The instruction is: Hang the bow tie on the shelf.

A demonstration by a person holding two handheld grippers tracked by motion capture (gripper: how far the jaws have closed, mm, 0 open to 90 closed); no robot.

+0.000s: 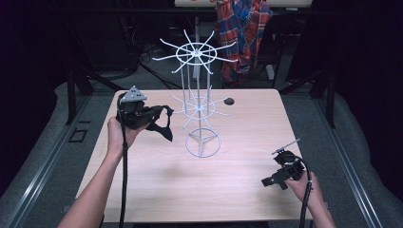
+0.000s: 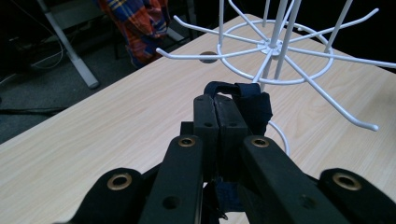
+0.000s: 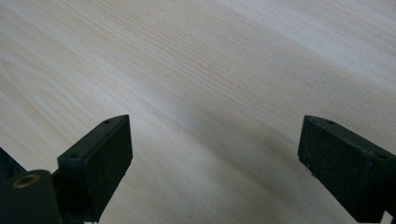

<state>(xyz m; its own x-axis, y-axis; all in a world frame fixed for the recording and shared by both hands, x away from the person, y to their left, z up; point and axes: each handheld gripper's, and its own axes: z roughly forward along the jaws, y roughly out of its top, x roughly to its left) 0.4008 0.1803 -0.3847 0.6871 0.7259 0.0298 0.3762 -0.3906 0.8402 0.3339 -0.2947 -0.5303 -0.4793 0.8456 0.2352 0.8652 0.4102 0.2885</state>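
A white wire rack stands mid-table on a ring base, with two tiers of upturned spokes. Left of its lower tier, my left gripper is raised off the table and shut on a dark navy strap that dangles from the jaws. In the left gripper view the shut jaws pinch the strap, looped over their tips, just short of the rack's lower ring. My right gripper sits low at the table's front right. Its jaws stand wide apart over bare wood, and the gripper holds nothing.
The light wooden table has a dark round hole near its far edge, right of the rack. A plaid shirt hangs behind the table. Dark floor and metal rails flank both sides.
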